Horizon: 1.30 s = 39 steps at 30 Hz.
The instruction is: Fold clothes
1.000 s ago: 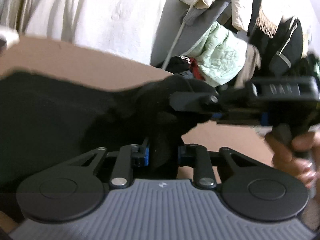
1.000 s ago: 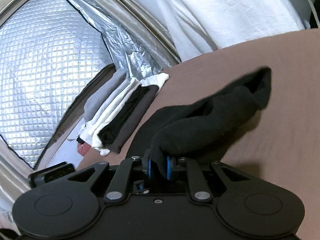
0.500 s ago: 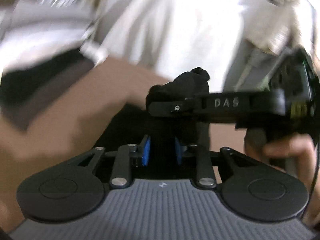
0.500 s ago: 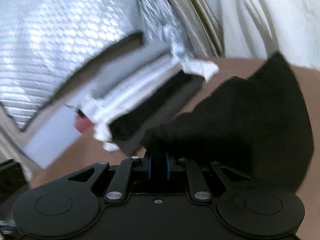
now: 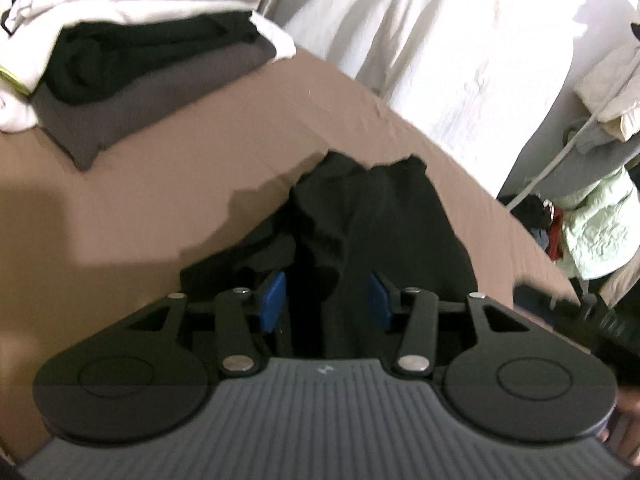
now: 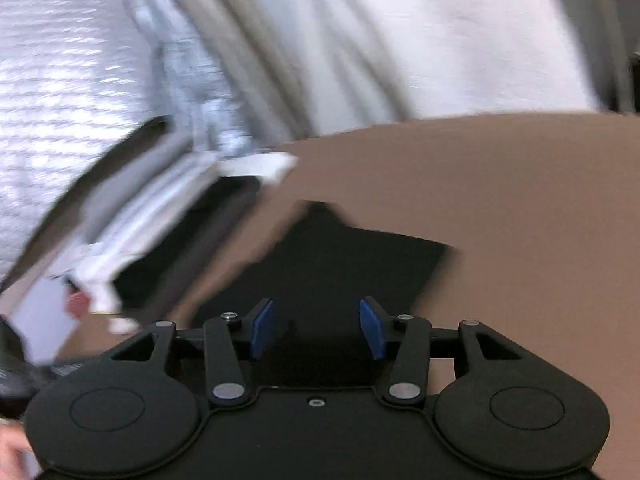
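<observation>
A black garment (image 5: 384, 216) lies bunched on the brown surface (image 5: 180, 168), folded over on itself. My left gripper (image 5: 326, 300) sits low over its near end. The jaws are opening, and cloth lies loose between the blue pads (image 5: 274, 300) without being pinched. In the blurred right wrist view the same black garment (image 6: 344, 264) lies flat on the brown surface (image 6: 500, 200) just ahead of my right gripper (image 6: 316, 328). Its jaws are opening too, and the pads (image 6: 370, 328) stand clear of the cloth.
A stack of folded clothes (image 5: 140, 52), white over black over grey, sits at the far left, and is also in the right view (image 6: 160, 216). White fabric (image 5: 440, 40) hangs behind the surface. A heap of clothes (image 5: 592, 224) is at right. Silver quilted foil (image 6: 60, 80) is at left.
Both grippers held the black garment lifted a second ago. Both have come down and opened, and the garment now rests on the brown surface. The left view has swung toward the folded stack.
</observation>
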Motion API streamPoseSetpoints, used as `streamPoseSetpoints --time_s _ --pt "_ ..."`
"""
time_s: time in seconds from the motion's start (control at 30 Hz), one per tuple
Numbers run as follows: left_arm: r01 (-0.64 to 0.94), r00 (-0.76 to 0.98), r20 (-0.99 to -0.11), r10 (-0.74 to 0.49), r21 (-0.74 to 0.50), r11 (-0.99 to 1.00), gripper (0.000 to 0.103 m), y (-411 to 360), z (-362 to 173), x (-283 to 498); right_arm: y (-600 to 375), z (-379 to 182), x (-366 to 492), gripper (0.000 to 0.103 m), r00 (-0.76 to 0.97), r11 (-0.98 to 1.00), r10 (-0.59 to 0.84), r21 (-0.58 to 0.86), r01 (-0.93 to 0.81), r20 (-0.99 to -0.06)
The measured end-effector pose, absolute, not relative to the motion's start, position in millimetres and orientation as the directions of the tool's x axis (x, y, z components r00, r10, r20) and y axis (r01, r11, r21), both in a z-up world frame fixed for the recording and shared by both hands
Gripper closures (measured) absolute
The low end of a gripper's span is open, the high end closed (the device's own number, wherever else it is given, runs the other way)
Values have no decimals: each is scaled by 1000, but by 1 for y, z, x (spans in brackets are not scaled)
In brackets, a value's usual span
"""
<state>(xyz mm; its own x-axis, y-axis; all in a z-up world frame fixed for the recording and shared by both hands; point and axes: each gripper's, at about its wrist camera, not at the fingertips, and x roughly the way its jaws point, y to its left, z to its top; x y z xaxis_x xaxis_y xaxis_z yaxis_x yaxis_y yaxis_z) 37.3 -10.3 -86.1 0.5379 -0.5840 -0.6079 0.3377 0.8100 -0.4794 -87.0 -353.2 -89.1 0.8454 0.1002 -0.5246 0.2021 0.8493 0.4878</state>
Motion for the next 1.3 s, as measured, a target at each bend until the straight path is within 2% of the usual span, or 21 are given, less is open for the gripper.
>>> streamPoseSetpoints --time_s 0.07,0.17,0.27,0.37,0.4,0.47,0.5,0.57,0.6,0.73,0.9,0.97,1.0,1.03,1.07,1.17,1.2,1.23,1.27,1.3 --pt "331 564 -598 -569 -468 819 55 -6 -84 38 -372 -103 -98 49 841 796 56 532 288 -539" --pt "374 583 -594 -554 -408 832 57 -7 -75 38 -390 -111 -97 49 852 705 106 643 299 -513" --pt "447 567 -601 -563 -350 823 57 -19 -68 37 -385 -103 -94 49 860 724 149 647 241 -488" --pt "467 541 -631 -555 -323 823 53 -30 -72 37 -368 -100 -89 49 846 789 159 580 201 -508" --pt "461 531 -646 -548 -323 827 50 -32 -77 38 -362 -101 -88 49 840 802 161 564 194 -518" --pt "421 542 -695 -472 -262 868 25 -40 -87 41 -355 -103 -85 49 832 807 184 564 177 -524" --pt "404 549 -719 -426 -218 888 21 -44 -91 42 -352 -104 -83 49 829 805 203 571 162 -522" --pt "392 552 -749 -366 -153 907 20 -52 -99 46 -348 -106 -79 49 822 802 239 582 134 -517" --pt "389 552 -749 -367 -158 908 20 -53 -101 47 -346 -107 -77 50 819 806 244 578 127 -520" --pt "357 566 -702 -432 -264 896 34 -52 -101 53 -343 -117 -69 49 807 816 226 558 148 -545" --pt "351 696 -624 -355 -135 927 35 -58 -85 37 -349 -132 -66 49 794 805 189 554 211 -578" --pt "362 707 -609 -359 -124 924 36 -58 -81 34 -351 -134 -65 49 790 800 176 553 233 -587" --pt "371 700 -609 -373 -137 919 42 -58 -80 33 -352 -133 -66 49 793 796 176 558 234 -584" --pt "382 680 -622 -388 -151 912 65 -58 -81 34 -353 -133 -67 49 795 793 176 562 235 -581" --pt "392 657 -640 -398 -161 906 80 -59 -83 35 -353 -133 -66 49 796 791 175 564 236 -579" --pt "407 634 -667 -391 -143 902 79 -64 -89 36 -349 -134 -65 49 789 804 168 546 237 -591" --pt "413 630 -666 -400 -148 899 78 -65 -89 36 -347 -135 -64 49 785 808 168 539 237 -596" --pt "423 623 -664 -414 -160 892 69 -67 -90 37 -345 -136 -64 49 781 812 170 534 234 -601" --pt "433 615 -662 -429 -171 885 52 -68 -90 39 -343 -136 -63 49 776 815 177 532 229 -606" --pt "436 603 -661 -447 -196 878 44 -69 -92 40 -340 -136 -62 49 770 818 187 531 222 -610"
